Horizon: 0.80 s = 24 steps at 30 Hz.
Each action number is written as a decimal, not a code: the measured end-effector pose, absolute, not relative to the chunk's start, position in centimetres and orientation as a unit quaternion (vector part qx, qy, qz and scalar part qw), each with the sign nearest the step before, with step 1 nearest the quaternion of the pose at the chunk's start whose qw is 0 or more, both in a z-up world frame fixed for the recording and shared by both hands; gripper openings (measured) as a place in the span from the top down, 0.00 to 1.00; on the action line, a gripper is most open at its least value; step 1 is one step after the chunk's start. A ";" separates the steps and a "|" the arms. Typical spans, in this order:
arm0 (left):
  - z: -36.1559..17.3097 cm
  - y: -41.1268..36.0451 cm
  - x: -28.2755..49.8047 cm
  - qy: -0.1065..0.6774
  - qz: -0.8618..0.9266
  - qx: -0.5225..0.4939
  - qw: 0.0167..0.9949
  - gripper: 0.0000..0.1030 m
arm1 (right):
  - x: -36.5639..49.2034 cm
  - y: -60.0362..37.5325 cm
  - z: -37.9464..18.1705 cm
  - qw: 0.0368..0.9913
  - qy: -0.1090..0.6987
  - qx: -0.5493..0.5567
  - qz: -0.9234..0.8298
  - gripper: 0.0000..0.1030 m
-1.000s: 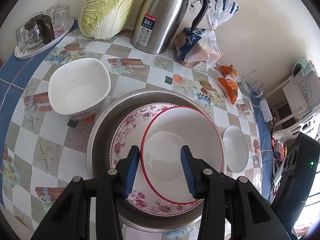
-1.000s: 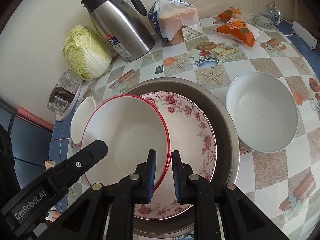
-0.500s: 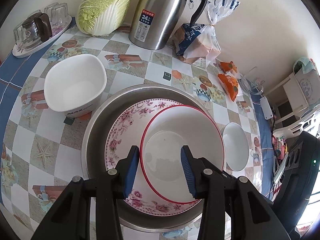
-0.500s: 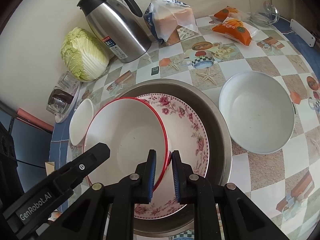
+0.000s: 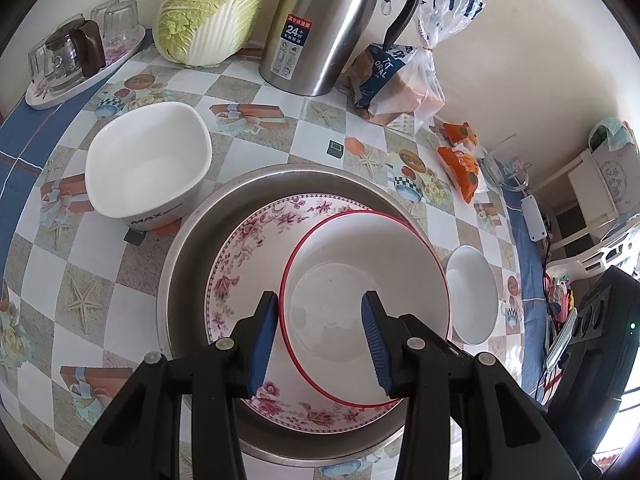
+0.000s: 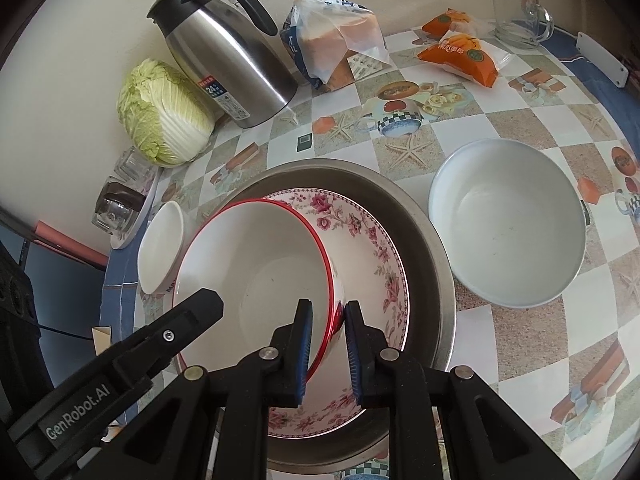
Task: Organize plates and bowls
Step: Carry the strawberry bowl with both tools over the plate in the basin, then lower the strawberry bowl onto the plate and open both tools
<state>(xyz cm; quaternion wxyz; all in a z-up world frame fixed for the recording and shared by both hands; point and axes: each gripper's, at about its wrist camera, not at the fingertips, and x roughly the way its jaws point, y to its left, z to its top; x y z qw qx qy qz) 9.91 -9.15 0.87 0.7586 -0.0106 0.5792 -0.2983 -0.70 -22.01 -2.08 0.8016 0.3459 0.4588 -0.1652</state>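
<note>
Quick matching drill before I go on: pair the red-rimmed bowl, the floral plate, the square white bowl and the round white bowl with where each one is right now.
Things:
1. red-rimmed bowl
2. floral plate
3. square white bowl
4. round white bowl

Places:
A. on the tablecloth, on the cabbage side of the basin
B. lying in the steel basin
C. rim between the right tongs
D. on the tablecloth, on the side of the orange snack packets

Pairs: 1-C, 2-B, 3-A, 4-D

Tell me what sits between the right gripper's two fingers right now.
The rim and wall of the red-rimmed bowl: the right gripper has one finger inside it and one outside, pinching it over the floral plate. The right wrist view shows this.
</note>
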 end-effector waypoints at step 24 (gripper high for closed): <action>1.2 -8.6 10.2 0.574 -0.295 -0.028 0.764 0.58 | -0.8 -22.2 -1.5 0.810 0.441 0.352 -0.158 0.80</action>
